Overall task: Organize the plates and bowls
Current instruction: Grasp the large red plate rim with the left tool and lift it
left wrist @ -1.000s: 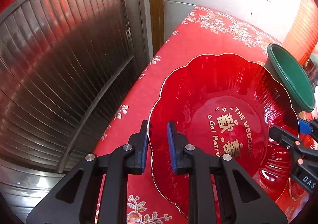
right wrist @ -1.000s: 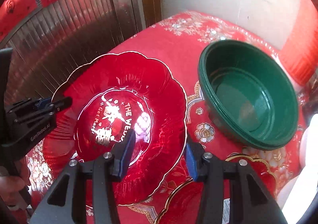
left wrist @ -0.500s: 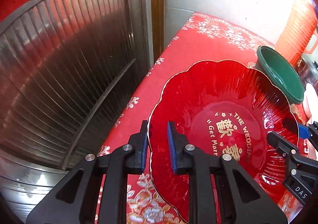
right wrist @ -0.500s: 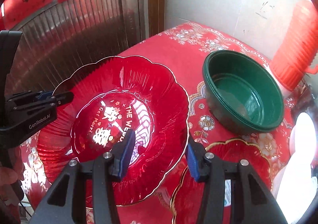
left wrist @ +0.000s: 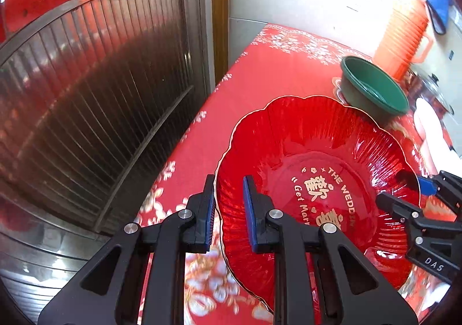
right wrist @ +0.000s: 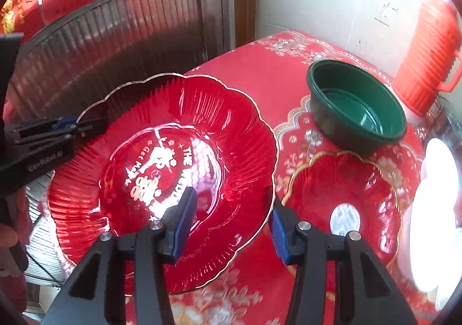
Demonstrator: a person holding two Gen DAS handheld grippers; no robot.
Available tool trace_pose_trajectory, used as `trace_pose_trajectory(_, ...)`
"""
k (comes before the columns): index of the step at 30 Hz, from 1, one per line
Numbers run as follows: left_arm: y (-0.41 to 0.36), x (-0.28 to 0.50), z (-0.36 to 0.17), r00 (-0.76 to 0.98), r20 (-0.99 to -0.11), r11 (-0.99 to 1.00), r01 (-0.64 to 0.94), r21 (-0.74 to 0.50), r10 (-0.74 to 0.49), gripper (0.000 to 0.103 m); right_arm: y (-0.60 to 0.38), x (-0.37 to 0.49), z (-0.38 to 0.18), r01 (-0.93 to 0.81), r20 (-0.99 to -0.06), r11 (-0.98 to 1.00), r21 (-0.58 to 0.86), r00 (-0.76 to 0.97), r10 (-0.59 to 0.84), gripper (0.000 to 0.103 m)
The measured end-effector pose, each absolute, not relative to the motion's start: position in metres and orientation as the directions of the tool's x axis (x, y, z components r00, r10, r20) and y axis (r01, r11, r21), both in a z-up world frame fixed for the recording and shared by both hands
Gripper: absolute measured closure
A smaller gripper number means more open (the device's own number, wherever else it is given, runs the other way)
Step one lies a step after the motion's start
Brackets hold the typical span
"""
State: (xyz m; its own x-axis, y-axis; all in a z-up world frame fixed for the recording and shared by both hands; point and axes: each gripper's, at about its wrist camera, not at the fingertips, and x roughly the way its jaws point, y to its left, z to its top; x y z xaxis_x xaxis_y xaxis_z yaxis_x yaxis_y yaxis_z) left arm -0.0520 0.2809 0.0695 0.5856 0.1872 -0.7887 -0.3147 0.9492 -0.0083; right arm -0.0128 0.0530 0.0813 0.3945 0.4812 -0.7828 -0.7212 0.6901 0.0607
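A large red scalloped plate [left wrist: 317,151] with gold lettering hangs over the left edge of the red-clothed table [left wrist: 274,65], carried by both grippers. My left gripper [left wrist: 229,209] is shut on its left rim. My right gripper [right wrist: 231,224] is clamped across the plate's [right wrist: 161,151] sloping right wall, one pad inside and one under the rim. Each gripper shows in the other's view: the right gripper [left wrist: 404,189] and the left gripper [right wrist: 86,125]. A stack of green bowls [right wrist: 358,105] stands beyond on the table, with a smaller red plate [right wrist: 346,186] in front of it.
An orange ribbed jug [right wrist: 427,59] stands by the wall behind the green bowls [left wrist: 372,88]. White dishes [right wrist: 433,209] sit at the right edge. A ribbed metal door [left wrist: 86,108] runs along the table's left side. A hand [right wrist: 8,238] shows at the lower left.
Both grippers drew back from the wall with the large plate between them. The green bowls now look farther off, and the smaller red plate and the jug have come into view.
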Motion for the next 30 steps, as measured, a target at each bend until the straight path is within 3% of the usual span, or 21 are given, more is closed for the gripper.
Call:
trace_pose_trajectory(25, 0.290, -0.096, 0.030, 0.550, -0.807, 0.935, -0.356, 0.006, 0.214, 0.085, 0.049, -0.075, 0.049, -0.744, -0.811, 0.660, 0.105, 0.320, 0.489, 0.053)
trace_pose_trajectory(27, 0.291, -0.095, 0.029, 0.553, -0.805, 0.935, -0.355, 0.007, 0.216, 0.080, 0.049, -0.077, 0.049, -0.747, -0.811, 0.655, 0.117, 0.309, 0.497, 0.046)
trace_pose_trajectory(30, 0.295, -0.094, 0.024, 0.542, -0.816, 0.933, -0.361, -0.011, 0.200, 0.052, 0.045, -0.075, 0.049, -0.738, -0.811, 0.664, 0.123, 0.310, 0.495, 0.028)
